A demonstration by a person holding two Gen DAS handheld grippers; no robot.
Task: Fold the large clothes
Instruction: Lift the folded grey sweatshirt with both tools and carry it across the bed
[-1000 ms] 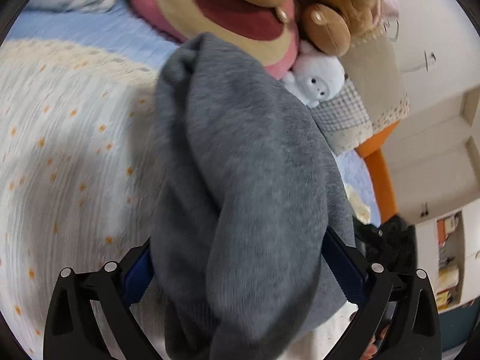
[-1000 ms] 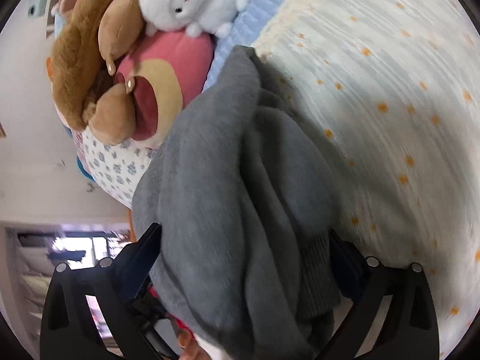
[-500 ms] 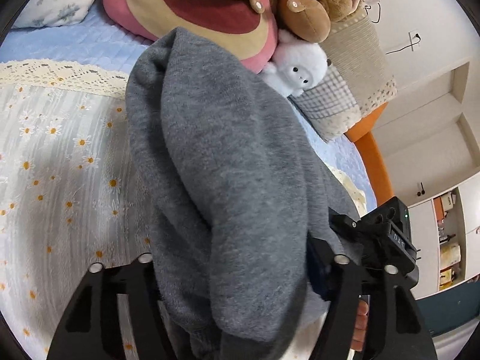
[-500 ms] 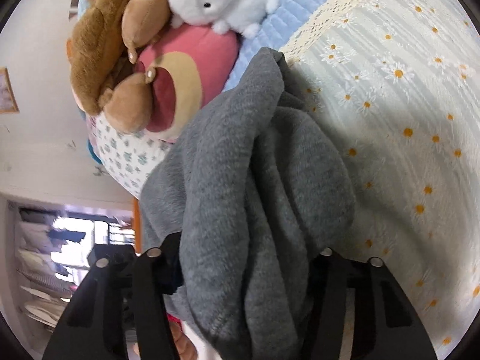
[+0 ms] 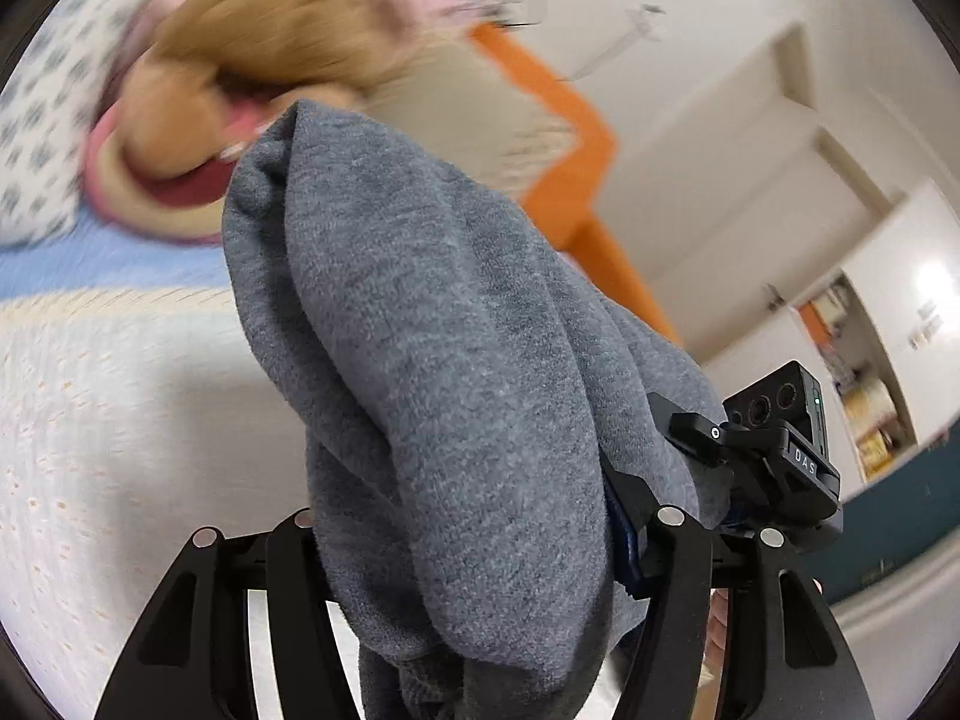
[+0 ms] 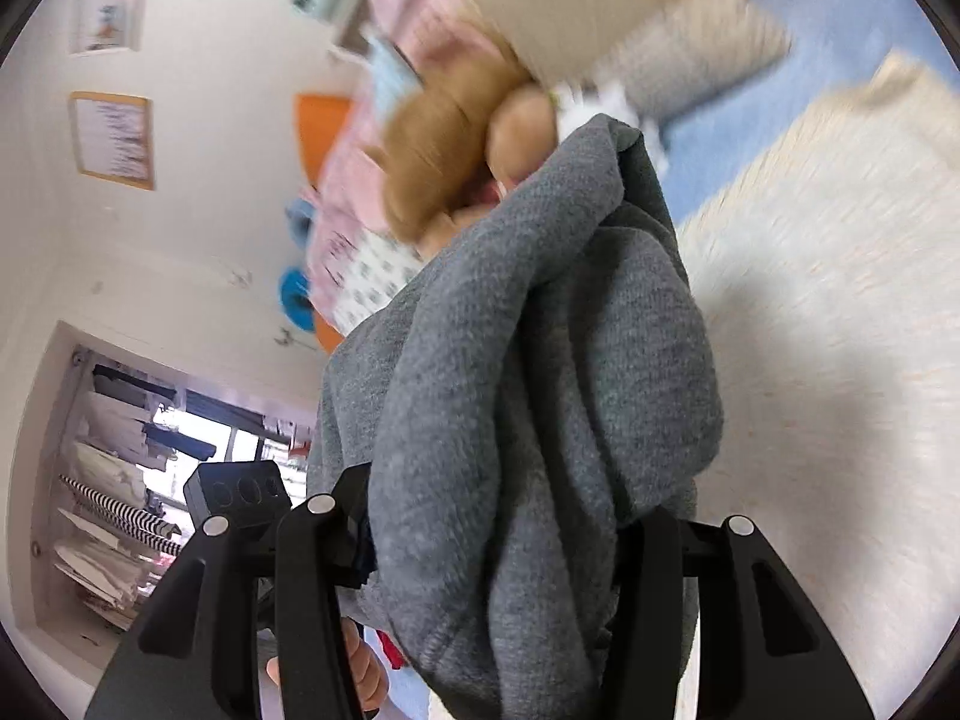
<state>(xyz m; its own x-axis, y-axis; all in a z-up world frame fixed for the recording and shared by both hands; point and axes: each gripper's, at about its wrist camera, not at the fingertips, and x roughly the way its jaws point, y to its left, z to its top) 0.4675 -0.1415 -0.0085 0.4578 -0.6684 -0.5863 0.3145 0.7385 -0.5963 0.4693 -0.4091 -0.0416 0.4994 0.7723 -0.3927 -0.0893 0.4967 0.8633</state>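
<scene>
On the left, the left gripper (image 5: 474, 546) is clenched on a thick bunch of the grey fleece sweatshirt (image 5: 432, 372), which drapes forward over its fingers and hides the tips. Behind it lie the pale floral bedspread (image 5: 120, 408), a blurred brown plush toy (image 5: 258, 42) and a patterned pillow (image 5: 36, 138), with the orange bed frame (image 5: 564, 168) beyond. To the right, the right gripper (image 6: 492, 546) likewise grips a heaped wad of the same sweatshirt (image 6: 540, 372), and each wrist view shows the other tool just beside it, so the two held ends are brought close together. The garment hangs in the air between the tools, above the bedspread (image 6: 840, 330), not laid flat. Judging from this, folding is at an early or middle stage: the cloth is gathered and lifted, but no neat fold shows; spreading, smoothing and folding remain.
</scene>
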